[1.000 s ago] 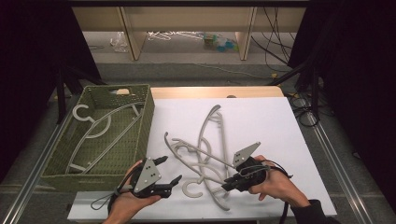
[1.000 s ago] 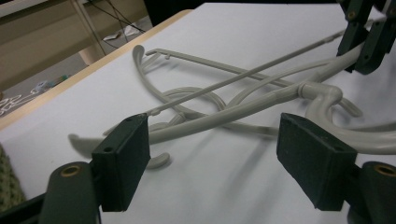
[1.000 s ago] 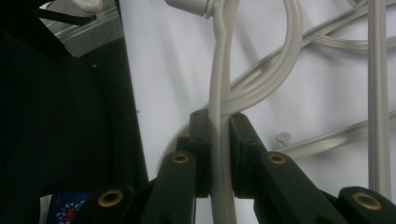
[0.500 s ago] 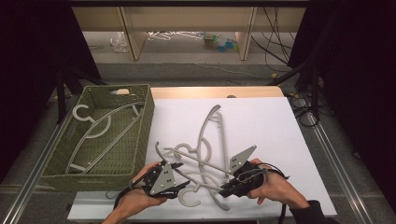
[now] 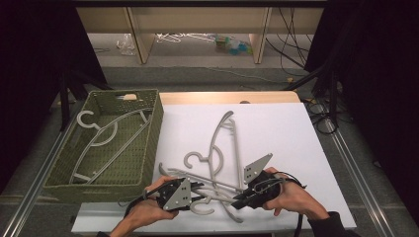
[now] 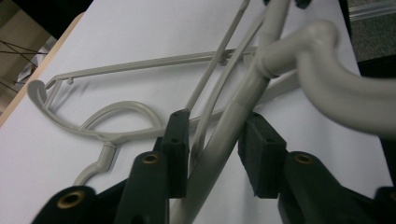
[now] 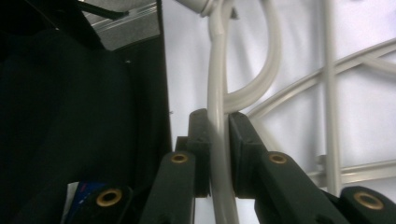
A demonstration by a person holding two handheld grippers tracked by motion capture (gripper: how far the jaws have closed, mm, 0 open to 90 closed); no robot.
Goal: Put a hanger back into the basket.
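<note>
Several grey plastic hangers (image 5: 225, 143) lie tangled on the white sheet near its front edge. My left gripper (image 5: 197, 187) comes in from the left. Its jaws have just been closing, and a thick hanger arm (image 6: 224, 140) and a thin bar now sit between its pads (image 6: 259, 156), which touch them. From the right, my right gripper (image 5: 237, 201) is shut on another slim part of the front hanger (image 7: 215, 93). That hanger's hook (image 5: 200, 207) lies between the two grippers (image 6: 215, 126) (image 7: 218, 116).
A green woven basket (image 5: 154, 126) stands at the left of the sheet with a grey hanger (image 5: 99, 136) lying in it. The sheet's front edge is just under my hands. Cables lie at the far right, and shelves stand behind the table.
My left gripper slid right to the hanger pile and its jaws narrowed around a hanger arm. The pile shifted a little. The right hand has kept still.
</note>
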